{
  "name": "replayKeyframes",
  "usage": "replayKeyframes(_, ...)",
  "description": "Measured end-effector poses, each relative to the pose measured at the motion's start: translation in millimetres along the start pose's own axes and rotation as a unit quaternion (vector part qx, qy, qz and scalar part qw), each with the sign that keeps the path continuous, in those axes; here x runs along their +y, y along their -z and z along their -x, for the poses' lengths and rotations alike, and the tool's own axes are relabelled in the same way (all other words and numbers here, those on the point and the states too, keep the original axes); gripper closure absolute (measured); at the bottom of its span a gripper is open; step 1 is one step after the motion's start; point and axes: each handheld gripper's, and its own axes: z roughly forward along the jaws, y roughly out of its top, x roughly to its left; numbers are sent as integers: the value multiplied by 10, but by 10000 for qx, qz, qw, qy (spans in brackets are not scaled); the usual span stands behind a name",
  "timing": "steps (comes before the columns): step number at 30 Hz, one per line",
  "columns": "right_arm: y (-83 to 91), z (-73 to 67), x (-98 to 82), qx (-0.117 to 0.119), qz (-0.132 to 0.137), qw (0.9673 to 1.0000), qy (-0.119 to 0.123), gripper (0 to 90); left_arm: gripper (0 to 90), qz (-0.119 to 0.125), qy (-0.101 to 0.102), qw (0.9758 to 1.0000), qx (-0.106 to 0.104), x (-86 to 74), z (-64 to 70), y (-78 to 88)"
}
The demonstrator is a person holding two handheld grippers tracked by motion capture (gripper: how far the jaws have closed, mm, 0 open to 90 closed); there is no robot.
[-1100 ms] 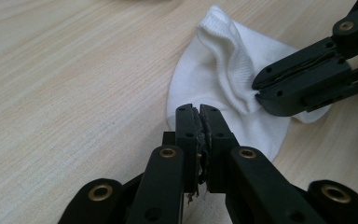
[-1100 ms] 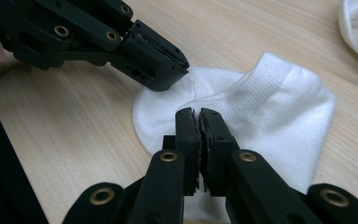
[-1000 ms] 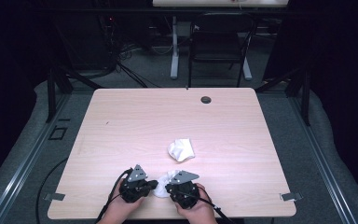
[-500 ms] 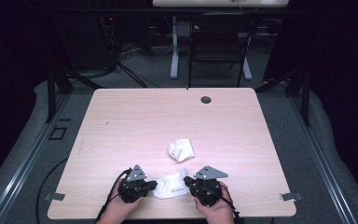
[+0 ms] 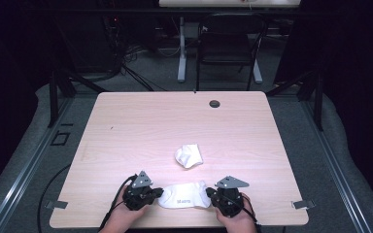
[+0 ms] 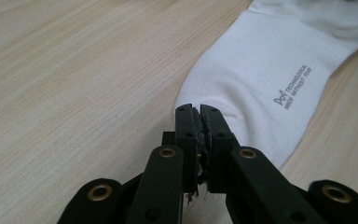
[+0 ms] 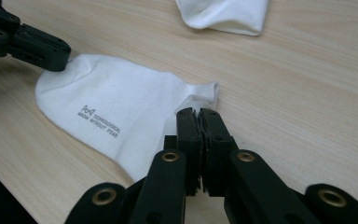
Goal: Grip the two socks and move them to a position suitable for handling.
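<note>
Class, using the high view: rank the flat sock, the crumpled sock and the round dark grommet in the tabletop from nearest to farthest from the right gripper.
1. Flat sock: pinched in the right gripper, stretching to its left.
2. Crumpled sock: mid-table, farther in.
3. Grommet: by the table's far edge.

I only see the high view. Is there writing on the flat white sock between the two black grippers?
Observer: Yes, the flat white sock has small grey print, seen in the right gripper view.
Operator: Is the left gripper really pinching it?
Observer: Yes, the left gripper is shut on one end of the cloth.
Operator: And the right gripper?
Observer: The right gripper is shut on the other end, where the cloth bunches up.
</note>
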Motion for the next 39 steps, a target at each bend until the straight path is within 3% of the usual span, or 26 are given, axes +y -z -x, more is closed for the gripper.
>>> replayKeyframes(8,-44,74,-39,-129,-166,9998,-25,878,867,-4,1,10000,-4,-2,2,6)
replayKeyframes(15,-72,98,-55,-108,-278,9995,-50,871,863,-12,7,10000,-33,1,-7,5)
replayKeyframes(22,12,114,-45,-192,108,9997,-107,813,856,-6,2,10000,-24,-2,-4,5)
replayKeyframes(24,28,80,-19,-195,293,9994,53,835,857,-19,0,10000,-32,3,-3,2)
replayKeyframes(28,3,20,-4,-95,360,9990,266,842,857,-27,-18,10000,-44,6,-5,1)
replayKeyframes(33,-132,-62,-16,115,41,9987,494,831,858,-31,-70,10000,-45,7,-6,2)
replayKeyframes(34,-161,-72,-21,12,-63,9983,577,837,858,-35,-75,10000,-49,8,-7,2)
replayKeyframes(39,-219,-29,-46,-64,-333,9986,413,845,857,-34,-26,9999,-94,3,-15,5)
